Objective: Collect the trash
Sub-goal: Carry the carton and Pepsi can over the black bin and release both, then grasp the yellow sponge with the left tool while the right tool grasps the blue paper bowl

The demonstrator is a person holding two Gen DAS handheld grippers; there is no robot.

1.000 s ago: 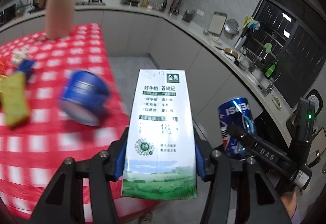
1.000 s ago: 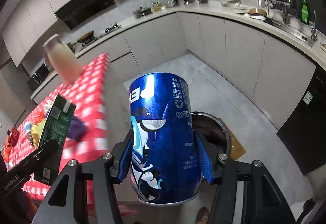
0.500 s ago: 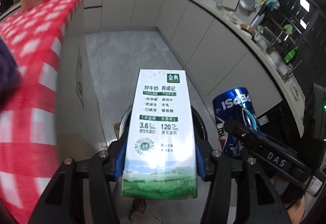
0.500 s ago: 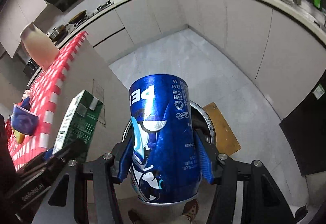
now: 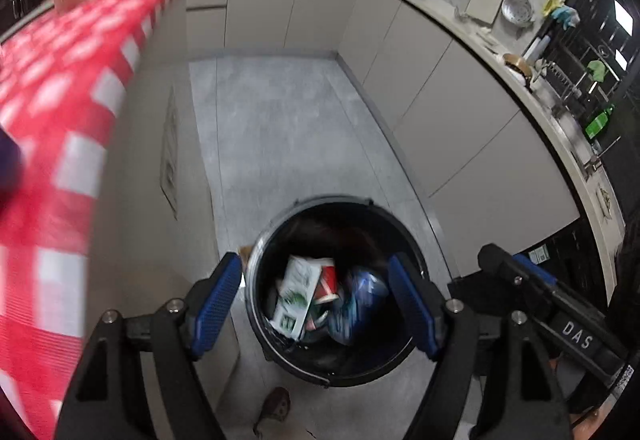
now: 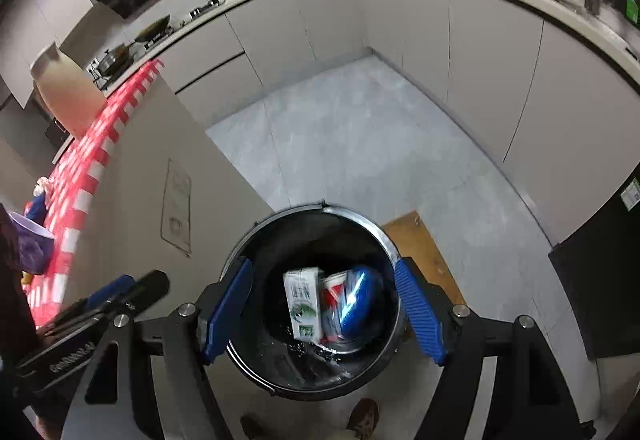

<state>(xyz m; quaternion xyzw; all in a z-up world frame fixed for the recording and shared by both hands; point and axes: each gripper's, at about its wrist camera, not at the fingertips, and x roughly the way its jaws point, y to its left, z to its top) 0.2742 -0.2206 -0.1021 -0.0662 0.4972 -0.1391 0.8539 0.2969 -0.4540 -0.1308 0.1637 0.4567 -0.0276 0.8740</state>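
Left wrist view: left gripper [image 5: 316,304] hangs over the bin [image 5: 256,260], jaws opening, blue pads well apart, nothing between them. Down in the bin lie one carton [image 5: 298,296], white with green print, tilted on its side; one blue can [image 5: 360,300], blurred; and one red-and-white item [image 5: 328,282] between them, maybe a cup, too smeared to tell. The right gripper [image 5: 520,276] pokes in from the lower right edge. Red check cloth [image 5: 72,112] covers the counter at left. One shoe tip [image 5: 276,406] shows on the floor below the bin.

Right wrist view: right gripper [image 6: 324,304] is also above the bin [image 6: 384,236], jaws opening, pads apart and empty. Same three items inside: carton [image 6: 302,300] lying lengthwise, can [image 6: 358,298] just beside it, red-white piece [image 6: 334,290] wedged between. The left gripper [image 6: 120,296] shows at lower left. On the cloth [image 6: 92,168] one purple-blue bowl [image 6: 28,244] sits near the edge. One brown mat [image 6: 420,244] lies beside the bin. Two shoe tips at the bottom.

Handling, judged: carton looks empty, so light, thin card walls that give under squeeze; take it across the narrow flat faces, mid-height. Can is light, thin metal, smooth and a bit slippery, dents easily; clamp across the round body at the middle. Bowl likely light plastic; grip its rim.

Count: two grippers, one bin, three pieces of trash in it.
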